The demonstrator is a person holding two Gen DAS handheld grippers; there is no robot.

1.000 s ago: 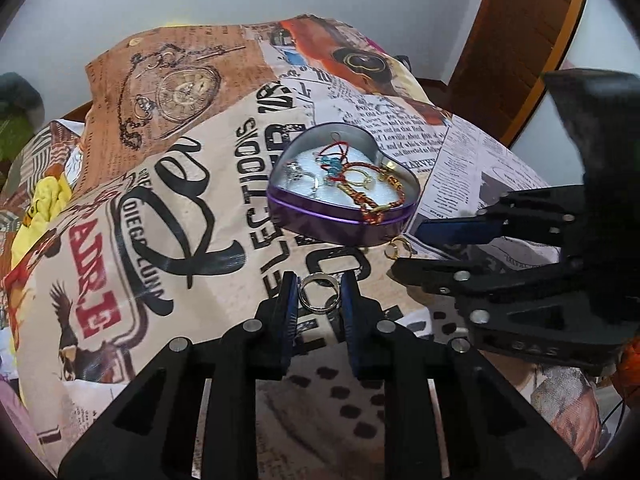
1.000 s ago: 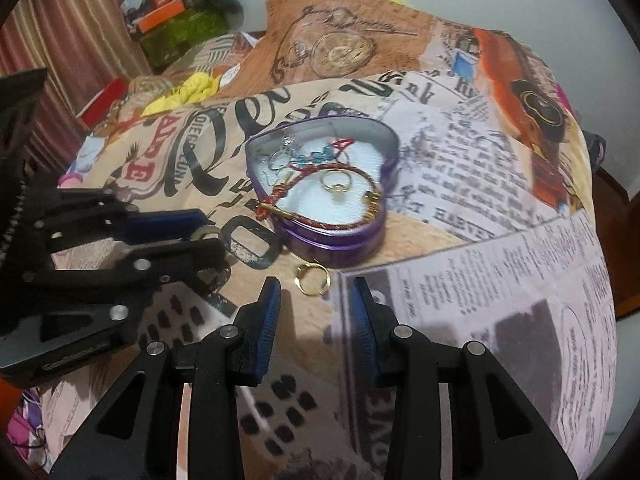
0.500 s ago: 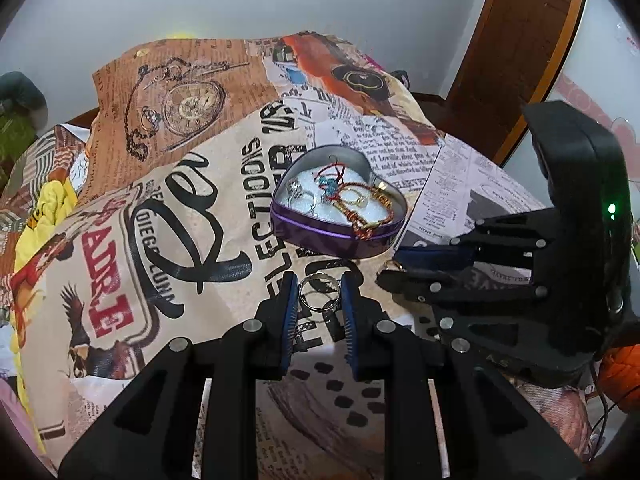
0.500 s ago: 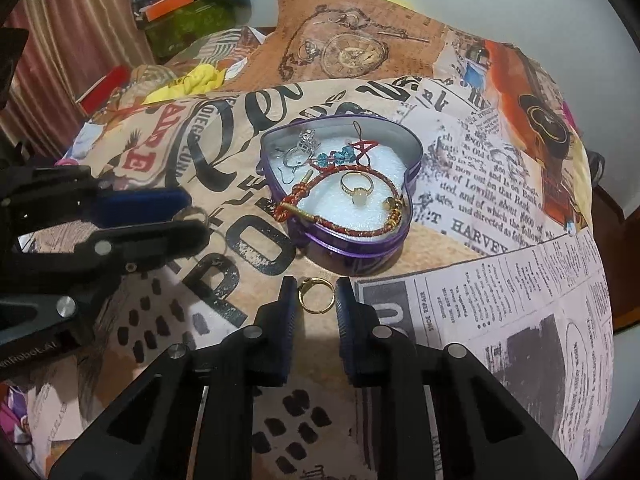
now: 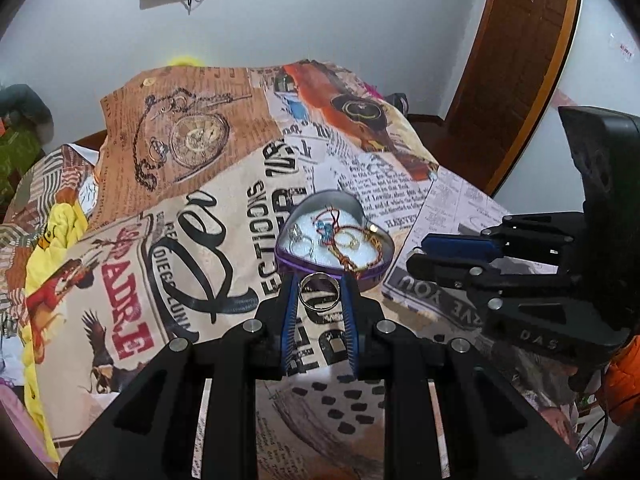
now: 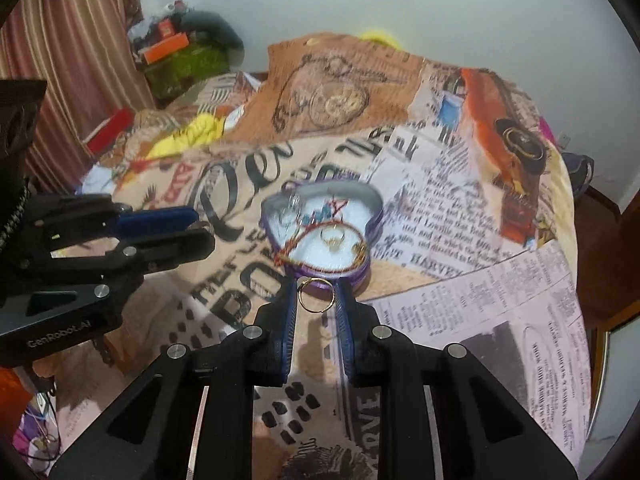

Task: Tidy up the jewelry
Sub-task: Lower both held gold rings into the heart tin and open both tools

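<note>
The left hand-held gripper (image 5: pixel 319 290) pinched a silver ring (image 5: pixel 319 291) just near of the heart tin (image 5: pixel 304 266) on the bed (image 5: pixel 200 240). The right hand-held gripper (image 6: pixel 316 294) pinched a gold ring (image 6: pixel 313 295) near the tin, which held bracelets and rings.

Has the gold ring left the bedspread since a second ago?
Yes. The gold ring is now pinched in the right gripper, raised toward the heart-shaped tin.

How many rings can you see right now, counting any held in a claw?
4, maybe more hidden: a silver ring in the left claw, a thin gold ring in the right claw, plus a silver ring and a gold ring inside the heart tin.
</note>
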